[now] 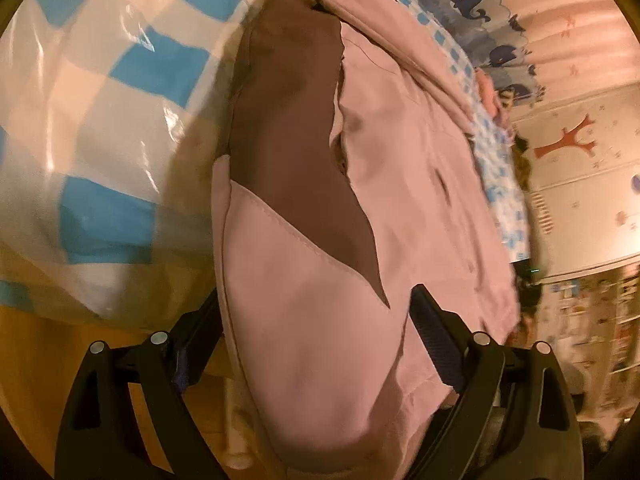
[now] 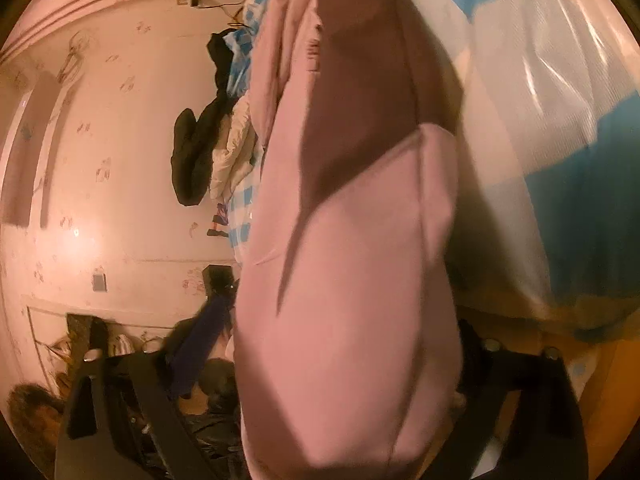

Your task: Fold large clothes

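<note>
Filling the middle of both wrist views, a large pale pink fabric garment with a dark brown panel (image 1: 320,240) runs from six o'clock up to twelve o'clock. In the left wrist view the left claw (image 1: 316,320) stands wide, its black fingers (image 1: 434,344) at either side of the pink cloth; whether the pads press on it cannot be told. The brown panel sits at the centre and toward eleven o'clock, the pink body spreading toward two o'clock. A blue-and-white checked cover under glossy clear plastic (image 1: 100,120) lies at nine o'clock, just beside the garment.

In the right wrist view the right claw (image 2: 340,344) has the pink cloth (image 2: 352,280) hanging between its fingers, one blue-padded finger (image 2: 200,352) at seven o'clock apart from the fabric, the other at four o'clock hidden behind it; a grip cannot be confirmed. The checked cover (image 2: 560,120) is at two o'clock. A dark coat (image 2: 196,152) hangs against the pink patterned wall (image 2: 120,160) at nine o'clock.
</note>
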### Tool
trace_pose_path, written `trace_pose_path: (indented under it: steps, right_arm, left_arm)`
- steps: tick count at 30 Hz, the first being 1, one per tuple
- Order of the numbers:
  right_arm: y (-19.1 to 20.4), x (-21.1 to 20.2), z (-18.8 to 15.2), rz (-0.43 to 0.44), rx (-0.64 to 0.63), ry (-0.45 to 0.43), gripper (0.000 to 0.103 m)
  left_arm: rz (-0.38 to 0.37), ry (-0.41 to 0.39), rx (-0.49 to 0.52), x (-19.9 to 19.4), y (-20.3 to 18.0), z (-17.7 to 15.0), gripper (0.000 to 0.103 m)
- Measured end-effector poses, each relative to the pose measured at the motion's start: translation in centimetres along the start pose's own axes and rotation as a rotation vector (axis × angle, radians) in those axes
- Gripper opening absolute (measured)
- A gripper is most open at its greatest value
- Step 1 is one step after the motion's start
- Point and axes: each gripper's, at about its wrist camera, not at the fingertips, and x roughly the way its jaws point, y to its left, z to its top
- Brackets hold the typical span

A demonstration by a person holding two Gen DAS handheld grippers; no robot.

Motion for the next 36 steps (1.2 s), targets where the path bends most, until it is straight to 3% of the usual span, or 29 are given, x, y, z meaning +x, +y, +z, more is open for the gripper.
trace_pose_path:
  steps: [3,7,10,15,18,20,23,26,31,36]
  right_arm:
    - [0.6,0.2,-0.3,-0.03,-0.031,-0.023,0.037]
    - [1.6,-0.4,-0.9,-0.021,-0.066,-0.068,0.03]
    - [3.0,-1.3,-1.6,0.01,-0.103,-0.095,0.029]
    - [5.2,-2.7,-3.2,0.027,-0.158,-0.099,0.029]
    - [5.4,-3.2,-4.7,0.005,-0.182,-0.066,0.029]
    - [4.6,-3.3,-5.1,-0.017,-0.168,-0.056,0.034]
    - [3.1,-3.3,-5.2,-0.041,-0.133,-0.048,0.052]
    - [2.3,-2.8,-5.3,-0.057,-0.112,-0.034,0.062]
    - [1.9,-3.1,-4.8,-0.083,-0.093,-0.039,0.08]
    - [0.8,-3.5,-3.9,-0.09,-0.048,-0.059,0.084]
  left_arm:
    - [0.082,0.007,0.045,0.2,-1.4,-0.3,0.057]
    - [0.194,-0.013,0.116,-0.1,-3.4,-1.0,0.023]
    - [0.257,-0.047,0.174,-1.2,-5.4,-1.8,0.016]
    - [0.313,-0.098,0.275,-4.3,-8.3,-3.4,0.014]
    - [0.4,-0.111,0.357,-5.3,-9.6,-4.9,0.015]
    - [0.488,-0.124,0.416,-5.3,-10.1,-6.1,0.018]
    - [0.608,-0.166,0.481,-4.1,-11.0,-7.3,0.027]
    - [0.68,-0.198,0.53,-3.5,-11.6,-8.2,0.032]
    - [0.726,-0.237,0.572,-3.2,-12.0,-9.1,0.039]
    - [0.742,-0.262,0.594,-3.3,-11.6,-9.5,0.046]
